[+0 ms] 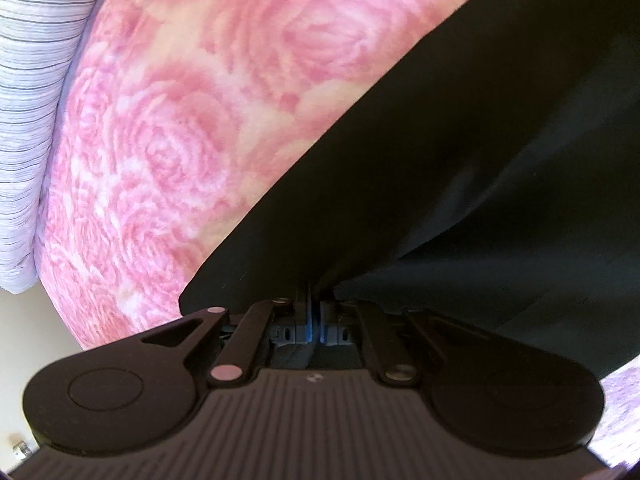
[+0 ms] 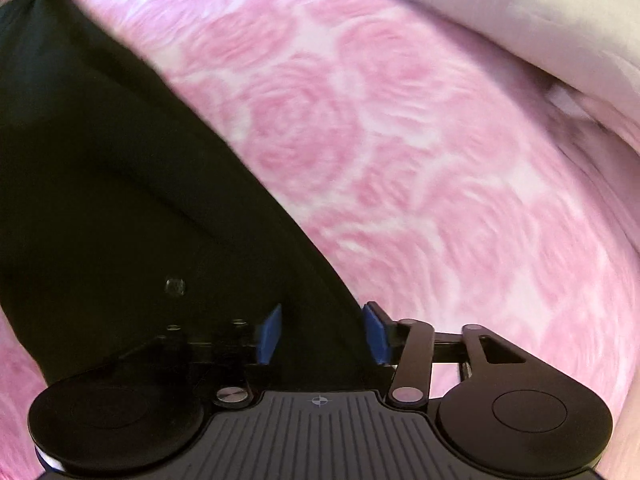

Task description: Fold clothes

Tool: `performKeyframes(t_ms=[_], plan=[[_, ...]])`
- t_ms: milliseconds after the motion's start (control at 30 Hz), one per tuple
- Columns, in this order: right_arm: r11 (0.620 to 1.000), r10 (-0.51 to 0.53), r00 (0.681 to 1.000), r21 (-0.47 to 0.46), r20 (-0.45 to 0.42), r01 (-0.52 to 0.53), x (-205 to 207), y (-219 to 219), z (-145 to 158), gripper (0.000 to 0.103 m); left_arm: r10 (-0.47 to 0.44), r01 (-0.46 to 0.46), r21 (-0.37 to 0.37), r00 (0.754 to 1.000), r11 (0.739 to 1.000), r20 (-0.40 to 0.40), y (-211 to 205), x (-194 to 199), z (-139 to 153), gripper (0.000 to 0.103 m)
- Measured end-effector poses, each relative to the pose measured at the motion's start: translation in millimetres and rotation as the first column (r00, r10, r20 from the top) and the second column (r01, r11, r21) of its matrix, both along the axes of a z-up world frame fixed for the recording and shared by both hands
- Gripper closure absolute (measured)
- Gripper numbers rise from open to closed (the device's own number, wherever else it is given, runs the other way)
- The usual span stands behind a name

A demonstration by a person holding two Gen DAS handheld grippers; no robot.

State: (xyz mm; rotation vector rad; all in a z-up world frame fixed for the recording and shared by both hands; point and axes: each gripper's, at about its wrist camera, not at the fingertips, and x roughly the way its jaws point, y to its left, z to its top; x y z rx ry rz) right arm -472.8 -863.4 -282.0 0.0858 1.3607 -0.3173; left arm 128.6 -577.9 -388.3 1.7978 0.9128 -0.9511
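A black garment (image 1: 460,160) lies on a pink rose-patterned bedspread (image 1: 180,128). My left gripper (image 1: 316,300) is shut on the garment's edge, and the cloth rises from the pinch in a fold. In the right wrist view the same black garment (image 2: 120,180) fills the left side. My right gripper (image 2: 320,320) is open, its blue pads (image 2: 270,334) standing apart with the garment's edge lying between them. A small round button or snap (image 2: 175,286) shows on the cloth near the left pad.
A grey striped pillow or cover (image 1: 32,100) lies at the left edge of the bed. A pale folded blanket (image 2: 520,16) lies at the upper right in the right wrist view. The pink bedspread (image 2: 420,160) spreads to the right of the garment.
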Motion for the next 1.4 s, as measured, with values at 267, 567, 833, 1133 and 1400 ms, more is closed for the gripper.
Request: performKeyframes(t_ms=[267,567,833,1133,1400], plan=[[0.942,-0.33,0.934,0.102,0.137,0.318,-48,-15,7,0.051,-0.008,0.008,0.007,1.0,1.0,0.024,-1,-3,-6,0.1],[0.901,-0.435,0.888,0.07,0.149,0.429,-42,-25,9,0.051,0.016,-0.016,-0.014,0.999,1.0,0.037,-3,1,16,0.1],[0.958,-0.139,0.978,-0.227,0.159,0.173,5,41,32,0.051,-0.012,0.014,-0.04,0.999,0.999,0.052,6,-7,43,0.1],[0.987,0.043,0.975,-0.158,0.219,-0.008,32,130,26,0.051,-0.057,0.049,-0.096,0.995,0.994,-0.079,26,-16,76,0.1],[0.983,0.085,0.976,-0.175,0.202,-0.049,99,198,17,0.051,-0.052,0.015,-0.186,0.979,0.982,-0.196,0,12,77,0.1]])
